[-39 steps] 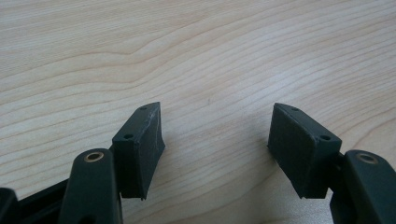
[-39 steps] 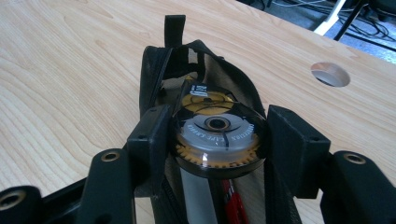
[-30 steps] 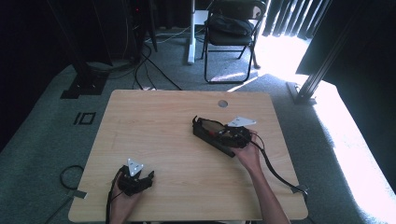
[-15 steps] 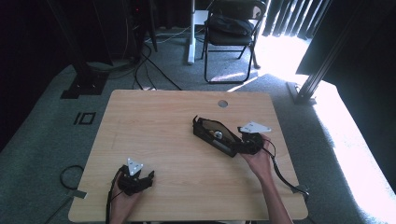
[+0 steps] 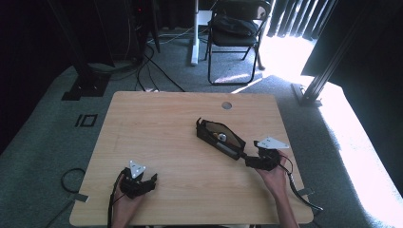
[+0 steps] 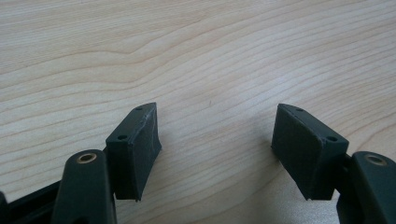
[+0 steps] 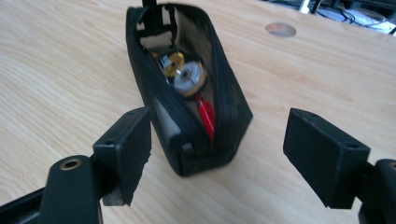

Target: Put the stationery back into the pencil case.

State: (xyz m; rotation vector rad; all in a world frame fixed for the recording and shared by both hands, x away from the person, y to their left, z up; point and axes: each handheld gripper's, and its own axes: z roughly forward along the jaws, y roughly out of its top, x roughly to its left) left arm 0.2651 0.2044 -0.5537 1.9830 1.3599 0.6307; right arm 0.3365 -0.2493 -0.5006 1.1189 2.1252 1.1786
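The right gripper (image 5: 250, 160) has backed off lower right, jaws apart like the left gripper's (image 6: 217, 149), from the soft, light open pouch (image 7: 187, 93), best pinched at its near end.

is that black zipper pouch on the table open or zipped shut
Open. The black pouch gapes along its zipper in the right gripper view, showing a brass gear and a red pen-like item inside.

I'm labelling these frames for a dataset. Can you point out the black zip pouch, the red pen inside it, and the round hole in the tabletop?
black zip pouch (image 7: 233, 112): right gripper view, on its right side wall.
red pen (image 7: 207, 114): right gripper view, on its barrel inside the pouch.
round hole (image 5: 226, 105): high view, on its middle, near the table's far edge.
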